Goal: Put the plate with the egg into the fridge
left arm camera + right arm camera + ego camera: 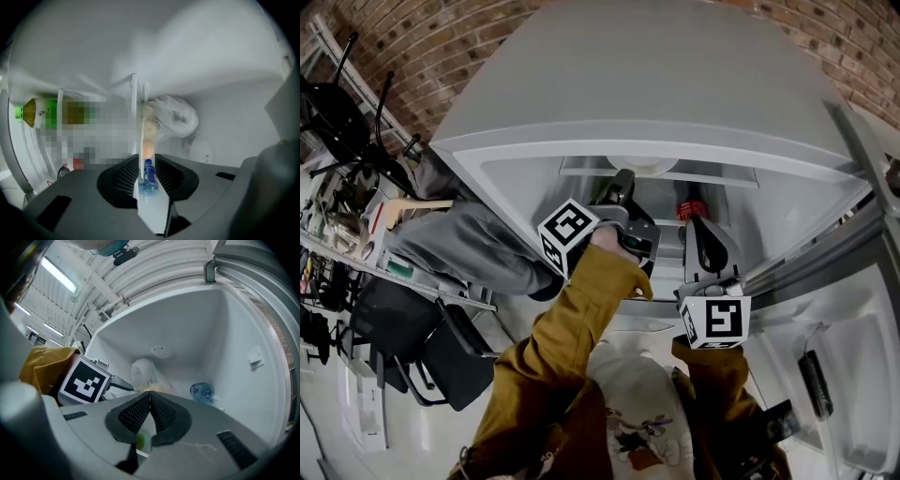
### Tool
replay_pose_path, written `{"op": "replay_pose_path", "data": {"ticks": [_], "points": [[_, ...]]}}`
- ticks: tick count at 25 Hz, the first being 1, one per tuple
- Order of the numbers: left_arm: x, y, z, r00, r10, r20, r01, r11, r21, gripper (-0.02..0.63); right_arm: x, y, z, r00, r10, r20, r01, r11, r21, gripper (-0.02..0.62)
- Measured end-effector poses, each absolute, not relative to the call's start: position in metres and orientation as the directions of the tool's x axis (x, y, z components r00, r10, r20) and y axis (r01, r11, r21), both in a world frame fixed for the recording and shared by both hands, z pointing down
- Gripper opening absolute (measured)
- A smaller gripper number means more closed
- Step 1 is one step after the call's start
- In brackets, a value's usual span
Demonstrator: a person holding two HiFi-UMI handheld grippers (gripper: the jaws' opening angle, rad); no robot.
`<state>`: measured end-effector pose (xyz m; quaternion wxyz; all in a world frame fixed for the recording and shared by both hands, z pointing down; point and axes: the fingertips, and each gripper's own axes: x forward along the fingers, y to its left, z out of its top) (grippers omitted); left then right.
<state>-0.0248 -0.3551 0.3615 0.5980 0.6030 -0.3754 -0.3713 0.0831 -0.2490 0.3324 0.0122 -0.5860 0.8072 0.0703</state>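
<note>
In the left gripper view a white plate (138, 136) shows edge-on between the jaws of my left gripper (148, 164), with the egg (147, 149) on it. The jaws stand a little wider than the plate's rim and do not press on it, so the gripper is open. From the head view, the left gripper (623, 195) reaches into the open fridge (656, 94). My right gripper (701, 236) is beside it, also inside. In its own view the right gripper (150, 398) is shut with nothing between the pads.
Deep in the compartment lie a white plastic bag (174, 116) and a small blue water bottle (201, 392). A green-capped tea bottle (40, 112) stands in a rack at the left. The fridge door (853, 375) hangs open at the right; black chairs (441, 347) stand at the left.
</note>
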Motion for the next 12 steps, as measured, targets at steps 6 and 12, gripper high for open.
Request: {"op": "replay_pose_path", "data": {"ticks": [6,12], "points": [[-0.024,-0.327,0.351,0.450,-0.892,-0.047,-0.079,-0.092,0.993,0.089,0.082,-0.242,0.328,-0.313,-0.943,-0.112,-0.948,0.303,0.100,0.006],[-0.007,-0.295,0.326,0.496,-0.840,-0.222,-0.039,-0.277,0.960,0.016,0.076,-0.229,0.319,-0.337,-0.925,-0.175,-0.941,0.327,0.084,0.006]]}}
